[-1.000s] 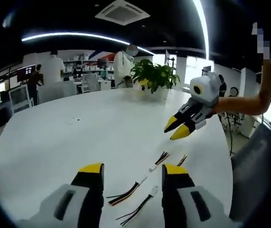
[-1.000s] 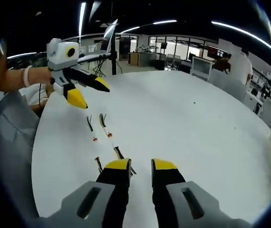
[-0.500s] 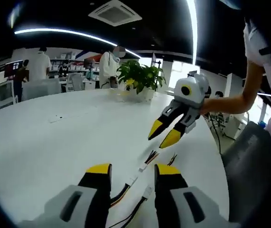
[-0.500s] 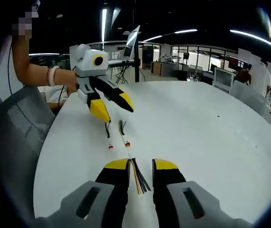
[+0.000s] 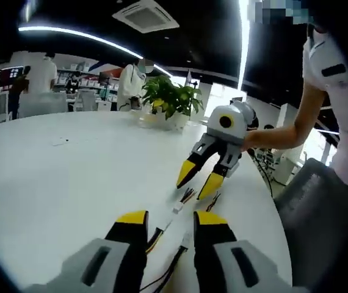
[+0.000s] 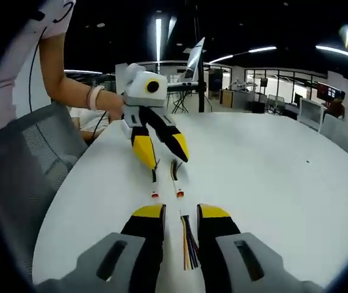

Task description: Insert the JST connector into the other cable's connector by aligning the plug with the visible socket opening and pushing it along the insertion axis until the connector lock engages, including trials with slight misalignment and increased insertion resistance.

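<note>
Two thin cables lie on the white table (image 5: 58, 177). In the left gripper view, dark and coloured wires (image 5: 156, 238) run between my left gripper's (image 5: 169, 220) open jaws to a small white connector (image 5: 178, 208). Beyond it my right gripper (image 5: 199, 177) hangs open just above the far wire ends. In the right gripper view, a fan of coloured wires (image 6: 189, 247) lies between my right gripper's (image 6: 181, 213) open jaws. Ahead lie two small connectors (image 6: 154, 194) (image 6: 179, 193), with my left gripper (image 6: 162, 152) open over their dark wires. Neither holds anything.
A potted plant (image 5: 171, 101) stands at the table's far side, with people (image 5: 128, 82) behind it. A grey mesh chair (image 6: 27, 159) sits at the table's edge by the person holding the grippers, whose arm (image 5: 284, 131) reaches in.
Both grippers have come closer together and lower over the cables. The coloured wire ends now lie between the right gripper's jaws. Both stay open.
</note>
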Demonstrator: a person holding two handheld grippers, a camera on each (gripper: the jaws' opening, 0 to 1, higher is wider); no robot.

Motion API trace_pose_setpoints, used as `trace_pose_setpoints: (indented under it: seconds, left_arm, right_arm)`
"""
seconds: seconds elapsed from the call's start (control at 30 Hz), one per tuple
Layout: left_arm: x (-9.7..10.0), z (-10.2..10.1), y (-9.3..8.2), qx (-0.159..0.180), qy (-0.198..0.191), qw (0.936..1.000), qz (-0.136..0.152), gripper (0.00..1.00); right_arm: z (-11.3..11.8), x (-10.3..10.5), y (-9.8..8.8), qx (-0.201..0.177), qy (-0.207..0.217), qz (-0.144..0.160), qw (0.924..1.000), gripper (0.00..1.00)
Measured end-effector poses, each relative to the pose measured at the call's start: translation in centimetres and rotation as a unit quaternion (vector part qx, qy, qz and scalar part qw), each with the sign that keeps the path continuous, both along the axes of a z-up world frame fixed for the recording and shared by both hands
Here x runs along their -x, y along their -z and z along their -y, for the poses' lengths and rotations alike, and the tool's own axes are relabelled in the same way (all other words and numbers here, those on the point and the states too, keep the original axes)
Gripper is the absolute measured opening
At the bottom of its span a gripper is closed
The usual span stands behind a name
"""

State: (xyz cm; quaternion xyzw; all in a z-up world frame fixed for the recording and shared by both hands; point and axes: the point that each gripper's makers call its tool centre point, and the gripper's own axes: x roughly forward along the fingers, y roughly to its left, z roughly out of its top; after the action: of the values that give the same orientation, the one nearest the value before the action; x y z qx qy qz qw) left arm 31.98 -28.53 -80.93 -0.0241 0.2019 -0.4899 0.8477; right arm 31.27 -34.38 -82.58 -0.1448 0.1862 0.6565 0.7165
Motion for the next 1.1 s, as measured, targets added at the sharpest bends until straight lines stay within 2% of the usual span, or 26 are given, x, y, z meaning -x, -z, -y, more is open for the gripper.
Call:
trace_pose_setpoints:
  seconds: [0.13,0.23,0.3,0.43,0.67,0.87,1.1]
  left_arm:
    - [-0.2,-0.1,0.5,-0.004,0.006,0.9999,0.011,0.22]
    - [-0.4,0.0,0.5,-0.008,0.011,0.9997,0.022,0.2]
    - [-0.3,0.1,0.9,-0.025,0.026,0.9986,0.038,0.19]
    - [-0.3,0.3,0.7,-0.018,0.032,0.9986,0.039,0.19]
    - [-0.1,0.4,1.3,-0.022,0.046,0.9979,0.039,0.16]
    - [-0.1,0.6,1.8,-0.028,0.057,0.9968,0.049,0.13]
    - [-0.3,1.1,2.0,-0.028,0.071,0.9952,0.061,0.11]
  right_arm:
    - [0.7,-0.2,1.3,0.012,-0.002,-0.002,0.9999,0.16]
    - [0.7,-0.4,1.4,0.01,-0.002,-0.005,0.9999,0.16]
    - [0.6,-0.4,1.3,0.005,-0.003,-0.004,1.0,0.14]
    - [0.2,-0.5,0.9,-0.008,-0.005,-0.005,0.9999,0.13]
    - [-0.1,-0.4,1.7,-0.003,-0.011,-0.007,0.9999,0.12]
    - [-0.3,-0.1,2.1,-0.001,-0.019,-0.012,0.9997,0.1]
    - [-0.5,-0.4,1.6,-0.017,-0.014,-0.02,0.9996,0.09]
